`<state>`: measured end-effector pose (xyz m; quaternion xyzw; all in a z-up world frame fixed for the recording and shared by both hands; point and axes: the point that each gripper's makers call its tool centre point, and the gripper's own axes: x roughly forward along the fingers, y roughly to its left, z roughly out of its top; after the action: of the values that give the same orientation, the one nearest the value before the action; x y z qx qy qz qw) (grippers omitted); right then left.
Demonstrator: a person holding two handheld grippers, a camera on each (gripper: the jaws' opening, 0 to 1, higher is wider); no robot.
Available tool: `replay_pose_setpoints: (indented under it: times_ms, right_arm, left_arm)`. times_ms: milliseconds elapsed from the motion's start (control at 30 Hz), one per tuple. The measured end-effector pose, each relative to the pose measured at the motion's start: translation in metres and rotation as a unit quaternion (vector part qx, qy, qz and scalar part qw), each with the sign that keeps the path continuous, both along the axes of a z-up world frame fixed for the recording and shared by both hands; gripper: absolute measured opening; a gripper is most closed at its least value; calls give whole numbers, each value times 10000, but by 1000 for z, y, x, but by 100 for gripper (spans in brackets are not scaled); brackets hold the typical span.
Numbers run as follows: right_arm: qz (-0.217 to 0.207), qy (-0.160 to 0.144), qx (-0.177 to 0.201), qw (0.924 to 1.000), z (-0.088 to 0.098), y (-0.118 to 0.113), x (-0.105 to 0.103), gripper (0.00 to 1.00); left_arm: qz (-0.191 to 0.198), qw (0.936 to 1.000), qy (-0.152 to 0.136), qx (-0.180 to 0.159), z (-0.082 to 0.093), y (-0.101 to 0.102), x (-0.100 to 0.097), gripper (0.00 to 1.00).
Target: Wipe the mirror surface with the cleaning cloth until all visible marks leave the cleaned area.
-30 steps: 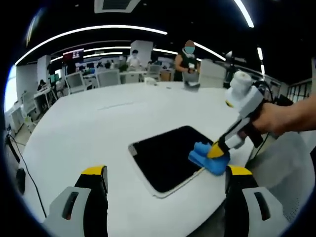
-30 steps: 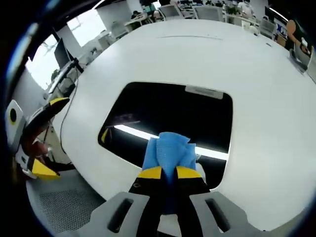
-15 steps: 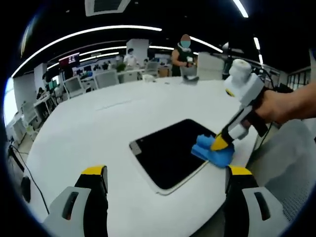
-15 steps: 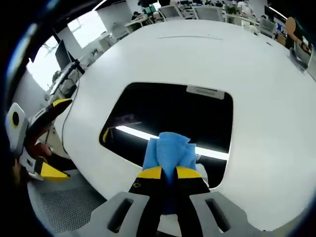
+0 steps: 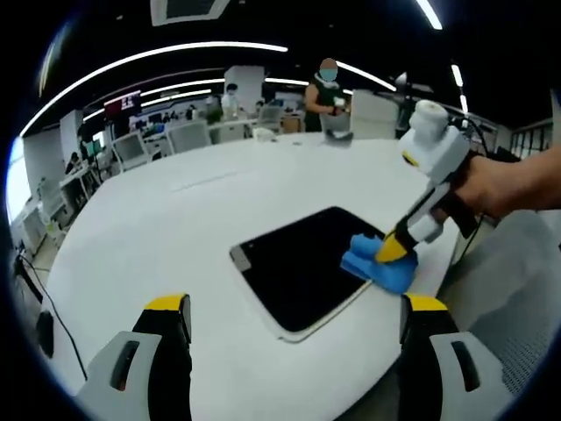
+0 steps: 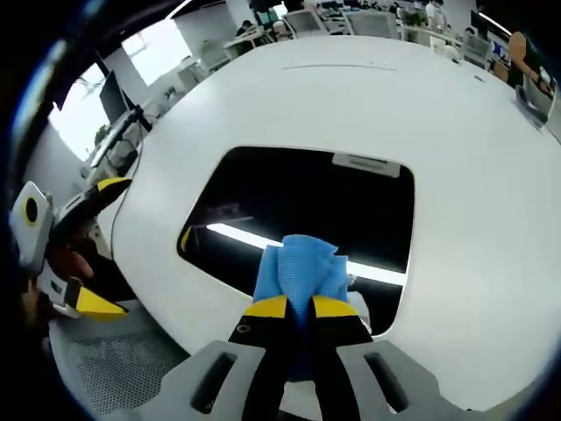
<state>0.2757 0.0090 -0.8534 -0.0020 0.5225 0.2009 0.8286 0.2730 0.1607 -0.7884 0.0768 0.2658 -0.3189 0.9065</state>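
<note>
A dark rectangular mirror (image 5: 302,267) (image 6: 298,206) with rounded corners lies flat on the white table (image 5: 175,228) near its edge. My right gripper (image 6: 300,304) is shut on a blue cleaning cloth (image 6: 300,267), which rests on the mirror's near edge. Seen from the left gripper view, the right gripper (image 5: 392,250) comes in from the right, held by a hand, pressing the blue cloth (image 5: 377,266) onto the mirror's right corner. My left gripper (image 5: 298,307) hovers open in front of the table with nothing between its jaws; it shows at the left in the right gripper view (image 6: 74,254).
The round white table (image 6: 456,175) stretches far beyond the mirror. A mesh chair seat (image 6: 123,368) sits below the table edge. Several people stand at the far side near office chairs (image 5: 188,136) and desks. Cables hang at the left (image 5: 35,289).
The right gripper and cloth have shifted slightly along the mirror's right corner. The left gripper view has drifted a little; the mirror stays put.
</note>
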Motion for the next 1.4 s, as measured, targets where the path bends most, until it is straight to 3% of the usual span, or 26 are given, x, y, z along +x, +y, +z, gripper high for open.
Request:
replay_pose_setpoints:
  times_ms: [567, 1400]
  right_arm:
    - [0, 76, 41, 10000, 0, -4, -1, 3]
    - [-272, 230, 133, 9993, 0, -34, -3, 3]
  left_arm:
    - [98, 9999, 66, -77, -2, 4, 0, 100]
    - [136, 9998, 68, -129, -3, 5, 1, 100]
